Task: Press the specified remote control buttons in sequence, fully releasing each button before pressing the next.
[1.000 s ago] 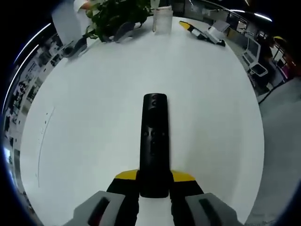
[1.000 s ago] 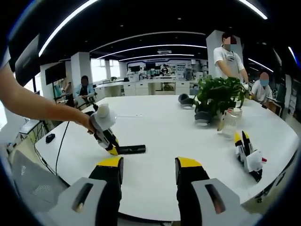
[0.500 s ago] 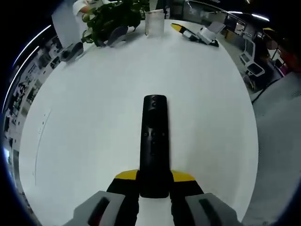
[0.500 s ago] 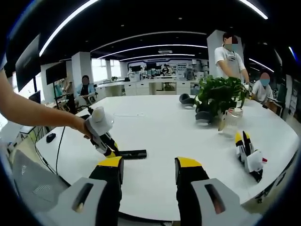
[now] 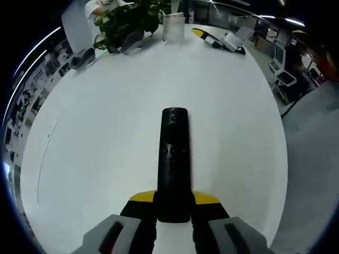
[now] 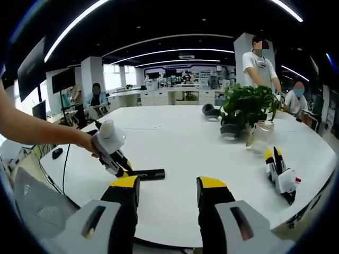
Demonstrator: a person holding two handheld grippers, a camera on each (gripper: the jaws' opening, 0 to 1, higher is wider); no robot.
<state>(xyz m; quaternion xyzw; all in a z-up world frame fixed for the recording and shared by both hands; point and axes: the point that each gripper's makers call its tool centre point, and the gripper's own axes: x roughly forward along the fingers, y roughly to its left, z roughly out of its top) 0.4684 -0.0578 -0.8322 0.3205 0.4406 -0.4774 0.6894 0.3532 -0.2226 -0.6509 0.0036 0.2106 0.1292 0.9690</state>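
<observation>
In the left gripper view, the left tongs (image 5: pixel 172 203) are clenched on the near end of a black remote control (image 5: pixel 174 159), which points up the middle of the frame over the white round worktop (image 5: pixel 95 137). At the top of the frame sit a potted plant (image 5: pixel 124 21), a glass jar (image 5: pixel 174 26) and a spare yellow-tipped gripper (image 5: pixel 217 39).

In the right gripper view, the right tongs (image 6: pixel 167 188) stand released at the bottom centre, gripping nothing. At centre left the remote control (image 6: pixel 148 173) lies just over the worktop (image 6: pixel 180 143), its left end gripped by the left tongs (image 6: pixel 124 170). A potted plant (image 6: pixel 246 108), jar (image 6: pixel 259 137) and spare gripper (image 6: pixel 280 172) sit at the right.
</observation>
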